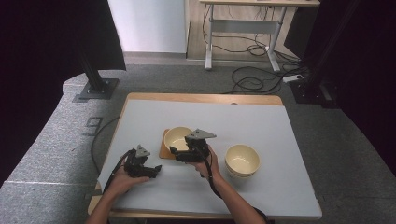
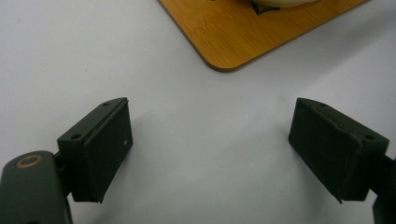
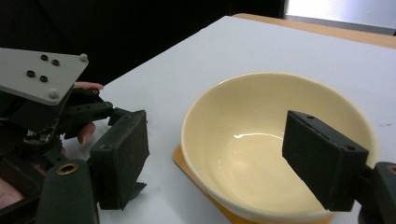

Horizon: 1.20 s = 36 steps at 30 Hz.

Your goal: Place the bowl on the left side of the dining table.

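- Forearms came in from the bottom of the high view; the left gripper (image 1: pixel 154 169) lay low on the table (image 1: pixel 261 121), just left of the mat (image 1: pixel 164 151).
- Also in the high view, the right gripper (image 1: pixel 173 151) hung at the near rim of the bowl (image 1: pixel 176 136) on the mat; a second bowl (image 1: pixel 242 159) stood apart to the right.
- Left gripper view: the jaws were spread wide over bare table with nothing between them; a mat (image 2: pixel 243 28) corner lay beyond.
- Right gripper view: the jaws gaped wide and held nothing, one outside the bowl (image 3: pixel 252 144) rim, one over its hollow. The left gripper (image 3: pixel 56 121) sat beside.
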### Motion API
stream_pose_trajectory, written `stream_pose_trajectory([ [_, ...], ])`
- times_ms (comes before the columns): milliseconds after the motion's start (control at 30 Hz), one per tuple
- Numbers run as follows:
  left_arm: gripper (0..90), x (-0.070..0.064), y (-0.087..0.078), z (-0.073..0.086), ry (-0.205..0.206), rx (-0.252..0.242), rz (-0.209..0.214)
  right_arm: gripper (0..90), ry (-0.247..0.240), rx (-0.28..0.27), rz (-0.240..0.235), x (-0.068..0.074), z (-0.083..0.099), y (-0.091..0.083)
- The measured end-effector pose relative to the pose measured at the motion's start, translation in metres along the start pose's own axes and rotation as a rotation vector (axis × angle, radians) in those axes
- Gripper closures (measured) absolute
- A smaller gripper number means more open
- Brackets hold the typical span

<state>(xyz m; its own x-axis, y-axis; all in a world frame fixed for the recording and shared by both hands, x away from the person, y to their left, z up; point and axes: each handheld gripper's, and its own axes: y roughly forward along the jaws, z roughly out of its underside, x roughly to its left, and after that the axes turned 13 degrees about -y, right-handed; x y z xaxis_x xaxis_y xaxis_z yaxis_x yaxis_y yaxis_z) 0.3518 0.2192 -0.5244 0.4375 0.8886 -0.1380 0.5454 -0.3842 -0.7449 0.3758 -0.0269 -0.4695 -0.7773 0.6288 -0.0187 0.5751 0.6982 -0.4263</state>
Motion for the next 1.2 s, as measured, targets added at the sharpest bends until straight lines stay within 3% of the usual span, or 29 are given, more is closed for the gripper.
stream_pose_trajectory([
  [633, 13.4, 0.0, 0.0, 0.0, -0.001, 0.0, -0.001, 23.1, -0.029, -0.023, 0.056, -0.02, -0.002, -0.068],
  [1200, 13.4, 0.0, 0.0, 0.001, -0.003, -0.003, -0.004, 23.6, -0.032, 0.004, 0.16, -0.046, 0.029, -0.139],
])
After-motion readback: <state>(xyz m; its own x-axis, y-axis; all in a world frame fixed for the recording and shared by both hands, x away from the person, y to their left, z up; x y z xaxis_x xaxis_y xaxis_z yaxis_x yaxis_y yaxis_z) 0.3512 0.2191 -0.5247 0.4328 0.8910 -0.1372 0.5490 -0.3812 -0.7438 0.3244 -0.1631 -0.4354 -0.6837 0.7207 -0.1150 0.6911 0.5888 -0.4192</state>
